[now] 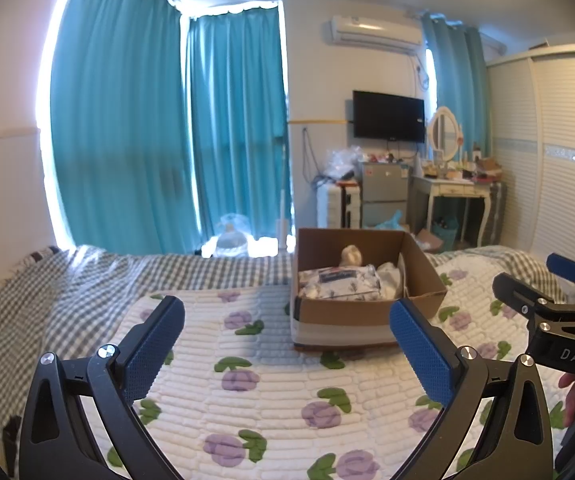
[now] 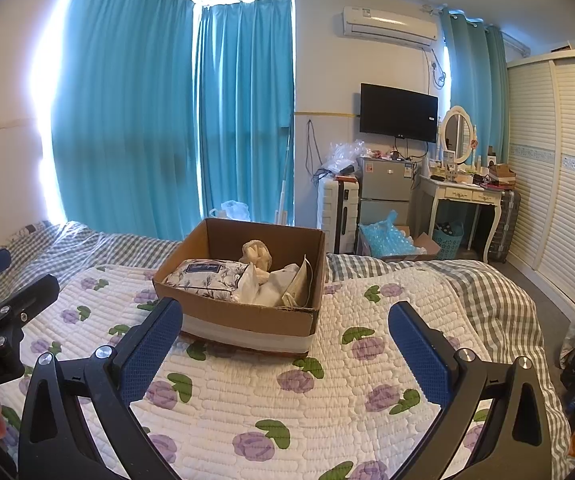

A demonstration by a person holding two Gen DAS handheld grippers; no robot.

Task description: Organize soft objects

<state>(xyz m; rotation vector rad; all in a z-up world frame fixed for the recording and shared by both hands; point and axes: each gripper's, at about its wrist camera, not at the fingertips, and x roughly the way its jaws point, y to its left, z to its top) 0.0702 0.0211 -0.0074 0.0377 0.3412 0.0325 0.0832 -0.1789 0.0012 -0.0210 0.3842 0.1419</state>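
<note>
A brown cardboard box [image 1: 371,312] [image 2: 247,316] stands on the flowered quilt [image 1: 255,392] [image 2: 347,400] of a bed. It holds a flower-print tissue pack [image 1: 339,282] [image 2: 207,276], a beige soft bundle [image 1: 351,256] [image 2: 256,254] and white soft items [image 2: 275,290]. My left gripper [image 1: 287,344] is open and empty, held above the quilt in front of the box. My right gripper [image 2: 285,344] is open and empty, also in front of the box. The right gripper also shows at the right edge of the left wrist view [image 1: 539,280].
A checked grey sheet [image 1: 67,288] covers the bed's far side. Teal curtains [image 2: 167,120] hang behind. A dressing table [image 2: 463,196], a small fridge [image 2: 383,192], a suitcase [image 2: 337,216] and a wardrobe [image 2: 559,168] stand at the right.
</note>
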